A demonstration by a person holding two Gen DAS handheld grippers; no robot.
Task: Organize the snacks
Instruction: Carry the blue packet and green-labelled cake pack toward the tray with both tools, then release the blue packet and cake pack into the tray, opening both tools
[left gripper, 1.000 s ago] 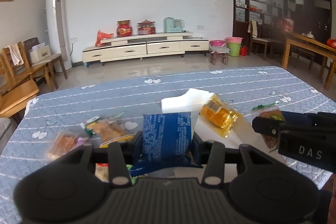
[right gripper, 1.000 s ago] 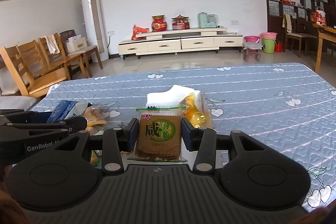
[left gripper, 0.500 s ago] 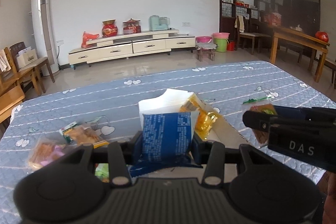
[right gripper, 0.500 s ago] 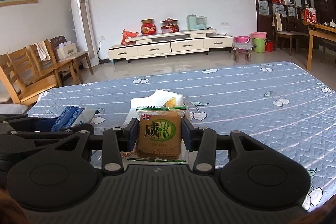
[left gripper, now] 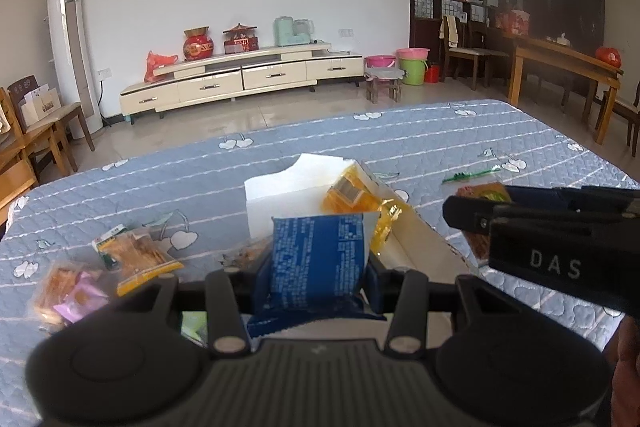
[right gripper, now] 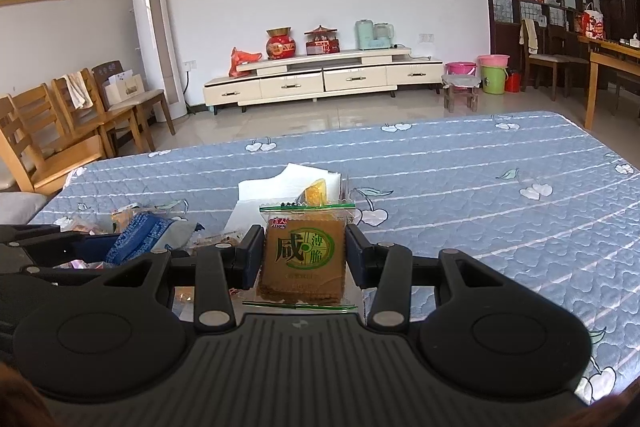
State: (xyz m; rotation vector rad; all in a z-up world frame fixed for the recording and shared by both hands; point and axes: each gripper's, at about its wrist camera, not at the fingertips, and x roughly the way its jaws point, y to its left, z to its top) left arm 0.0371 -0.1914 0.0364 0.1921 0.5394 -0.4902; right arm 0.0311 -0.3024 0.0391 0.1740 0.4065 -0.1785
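Observation:
My left gripper [left gripper: 318, 277] is shut on a blue snack packet [left gripper: 318, 257], held upright above the table just in front of a white cardboard box [left gripper: 280, 193]. A yellow snack packet [left gripper: 356, 197] lies in the box. My right gripper [right gripper: 306, 253] is shut on a brown cracker packet with green print [right gripper: 304, 259], also held near the white box [right gripper: 260, 193]. The right gripper shows at the right of the left wrist view [left gripper: 460, 209]; the left gripper with the blue packet [right gripper: 138, 237] shows at the left of the right wrist view.
Several loose snack packets [left gripper: 132, 255] lie on the blue quilted table cover [left gripper: 420, 143] left of the box. A green packet strip [left gripper: 470, 175] lies to the right. Wooden chairs [right gripper: 60, 131] stand beyond the left edge of the table.
Both grippers have drifted slightly, keeping hold of their packets. In the left wrist view the box and loose packets have shifted a little; the right gripper stays close on the right.

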